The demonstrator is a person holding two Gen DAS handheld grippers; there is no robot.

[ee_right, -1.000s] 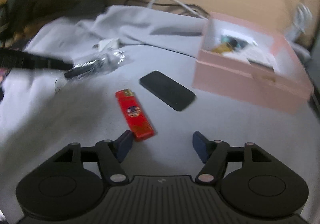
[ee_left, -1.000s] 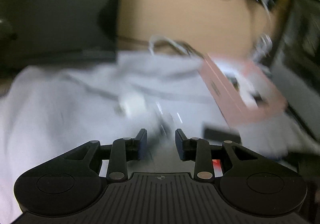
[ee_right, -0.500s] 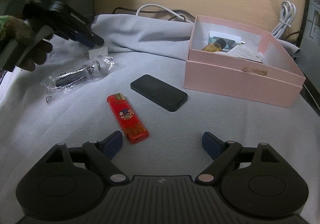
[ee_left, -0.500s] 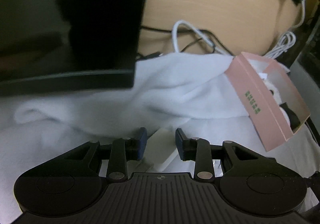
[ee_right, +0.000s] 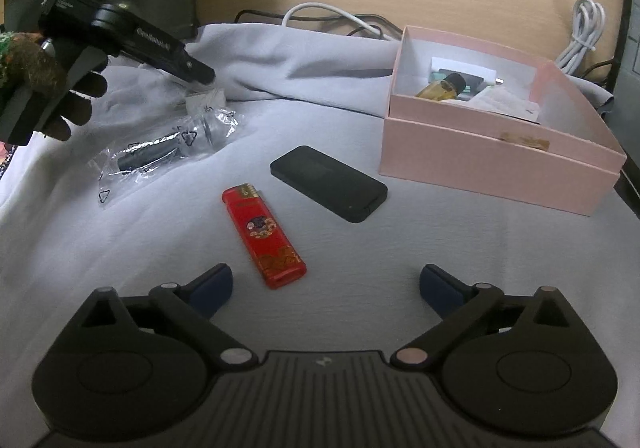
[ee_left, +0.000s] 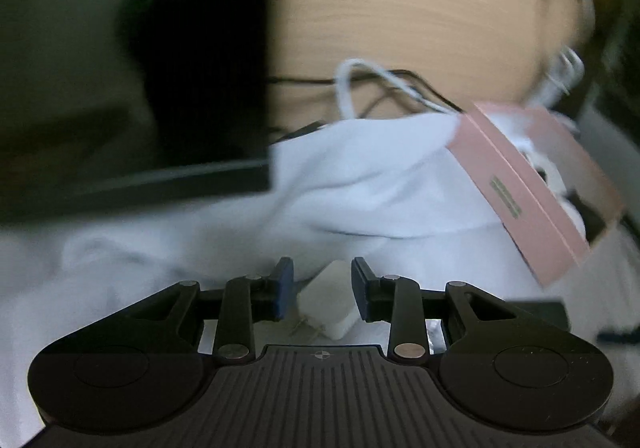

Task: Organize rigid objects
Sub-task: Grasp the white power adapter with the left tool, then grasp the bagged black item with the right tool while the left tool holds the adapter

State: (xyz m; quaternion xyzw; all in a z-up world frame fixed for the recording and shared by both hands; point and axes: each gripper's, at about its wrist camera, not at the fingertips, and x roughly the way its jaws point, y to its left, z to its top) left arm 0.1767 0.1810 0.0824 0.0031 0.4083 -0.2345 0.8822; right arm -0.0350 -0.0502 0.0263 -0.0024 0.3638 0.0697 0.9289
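Your left gripper [ee_left: 322,290] had swung over to one white charger block [ee_left: 330,300], which sat between its narrowly parted jaws, untouched as far as showed. Your right gripper [ee_right: 325,285] had just spread wide, empty, over one red lighter [ee_right: 262,234] beside one black phone [ee_right: 330,184] and one pink box [ee_right: 496,164].

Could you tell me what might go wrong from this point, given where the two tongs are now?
The left tongs straddle the small white block with gaps on both sides, so closing off-centre might push it away. The crinkled plastic bag lies right beside it and could get pinched too. The right tongs, just opened wide, sit beside the red lighter and might nudge it.
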